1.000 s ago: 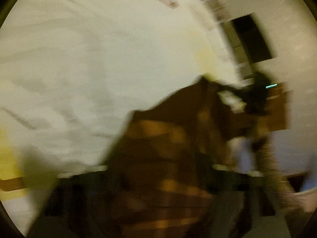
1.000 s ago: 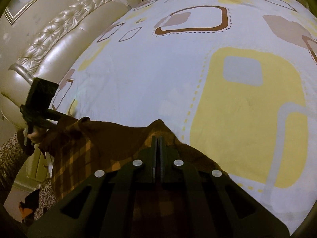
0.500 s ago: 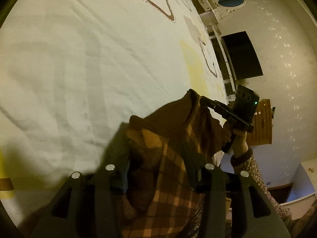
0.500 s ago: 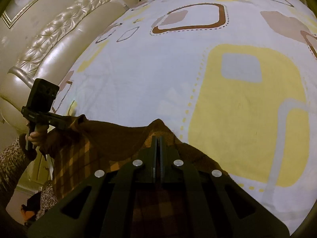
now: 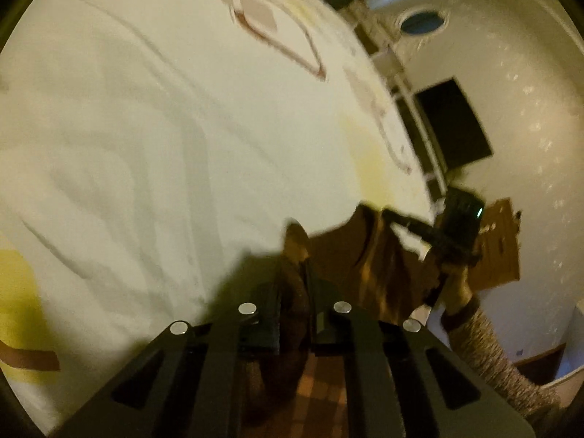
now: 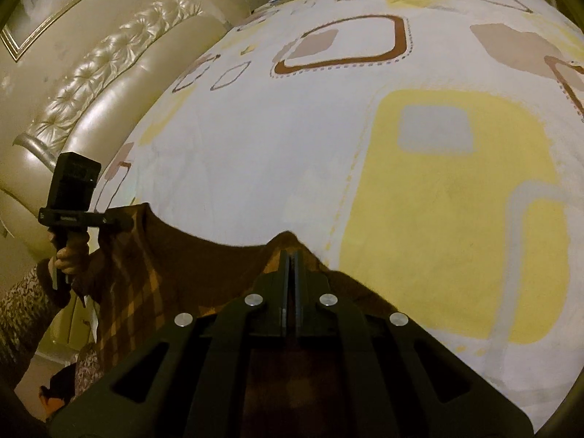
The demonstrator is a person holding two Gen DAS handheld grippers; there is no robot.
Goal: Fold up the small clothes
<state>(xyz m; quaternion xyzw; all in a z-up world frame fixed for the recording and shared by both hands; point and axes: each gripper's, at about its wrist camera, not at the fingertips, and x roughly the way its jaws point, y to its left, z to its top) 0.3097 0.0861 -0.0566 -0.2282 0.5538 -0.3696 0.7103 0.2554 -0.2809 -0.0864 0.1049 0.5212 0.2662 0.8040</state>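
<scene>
Both grippers, left (image 5: 295,284) and right (image 6: 289,284), are pinched shut on the top edge of the plaid garment (image 6: 175,255), one corner each so it hangs spread at 6 o'clock over the bed (image 6: 292,138), looks set to lay flat

A bed (image 6: 255,138) with a white cover patterned in yellow and brown squares fills the dim room; a tufted cream headboard (image 6: 120,73) stands beside a framed picture (image 6: 47,3).
</scene>
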